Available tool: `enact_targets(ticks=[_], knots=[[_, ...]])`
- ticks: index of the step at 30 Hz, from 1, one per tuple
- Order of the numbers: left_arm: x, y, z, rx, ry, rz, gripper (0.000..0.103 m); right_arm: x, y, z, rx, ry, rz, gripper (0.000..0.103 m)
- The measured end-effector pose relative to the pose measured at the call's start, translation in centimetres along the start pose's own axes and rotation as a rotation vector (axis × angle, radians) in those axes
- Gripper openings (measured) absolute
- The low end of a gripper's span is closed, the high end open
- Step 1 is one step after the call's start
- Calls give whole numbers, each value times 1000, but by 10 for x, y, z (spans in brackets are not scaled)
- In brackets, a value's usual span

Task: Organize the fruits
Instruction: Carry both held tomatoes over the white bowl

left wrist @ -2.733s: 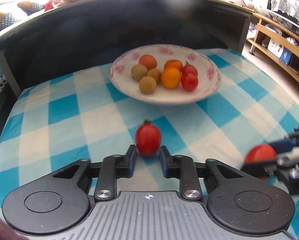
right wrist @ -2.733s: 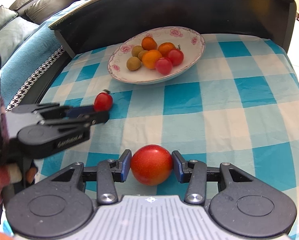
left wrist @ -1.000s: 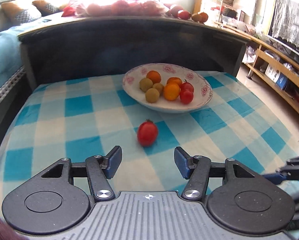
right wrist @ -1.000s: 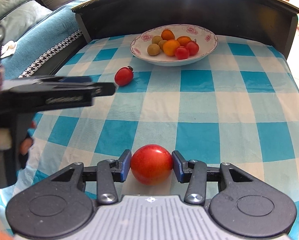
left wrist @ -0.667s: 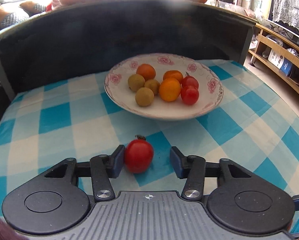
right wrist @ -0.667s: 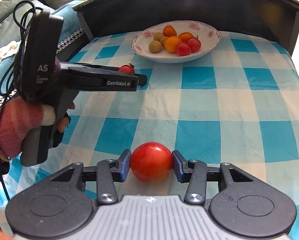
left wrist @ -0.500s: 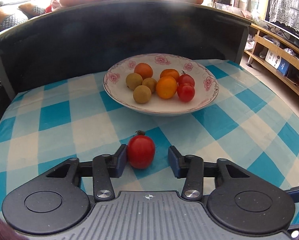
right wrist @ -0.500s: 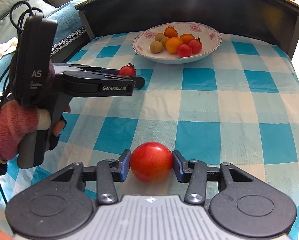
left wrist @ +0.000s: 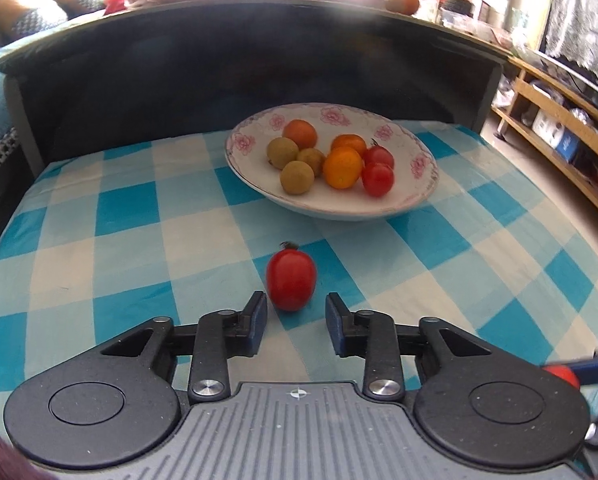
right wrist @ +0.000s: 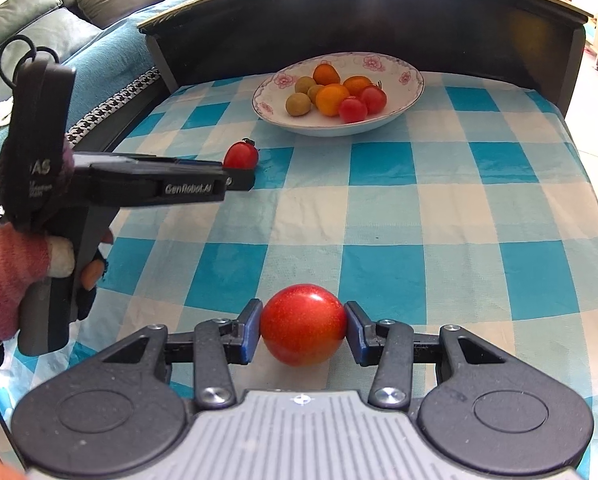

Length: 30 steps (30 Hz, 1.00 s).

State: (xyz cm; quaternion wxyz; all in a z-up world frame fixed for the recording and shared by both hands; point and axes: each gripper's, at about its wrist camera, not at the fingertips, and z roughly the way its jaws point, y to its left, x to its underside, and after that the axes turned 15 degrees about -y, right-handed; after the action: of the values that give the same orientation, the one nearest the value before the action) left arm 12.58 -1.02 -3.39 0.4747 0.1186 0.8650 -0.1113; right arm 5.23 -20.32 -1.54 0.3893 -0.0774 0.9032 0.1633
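Between the right gripper's (right wrist: 303, 330) fingers, a round red fruit (right wrist: 303, 323) sits clamped at both sides. Left gripper (left wrist: 295, 322) fingers stand parted around a small red tomato (left wrist: 291, 279) resting on the checked desk (left wrist: 419, 264). At 12 o'clock, beyond it, the flowered bowl (left wrist: 403, 206) holds more fruits.

The left gripper (left wrist: 295, 322) is hovering with fingers parted; the right gripper (right wrist: 303, 330) is clamping a red fruit (right wrist: 303, 323).
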Motion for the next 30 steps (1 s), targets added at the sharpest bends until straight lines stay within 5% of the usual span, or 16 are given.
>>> enact_targets(ticks=[2,6,13,15,30], knots=[[-3,0,4,-9,-10,-17,62,1,-1,1,-2,4,5,46],[-6,-5,21,-31,-7,21,66,0,-7,4,-3,4,23,46],[-4,-10,22,2,-13,71,51,-5,-12,8,5,-1,39,46],[-5,-8,20,21,-4,53,37,-7,-12,8,9,-7,39,46],[-1,-18,-8,65,7,71,37,-14,-10,-2,27,-49,37,46]])
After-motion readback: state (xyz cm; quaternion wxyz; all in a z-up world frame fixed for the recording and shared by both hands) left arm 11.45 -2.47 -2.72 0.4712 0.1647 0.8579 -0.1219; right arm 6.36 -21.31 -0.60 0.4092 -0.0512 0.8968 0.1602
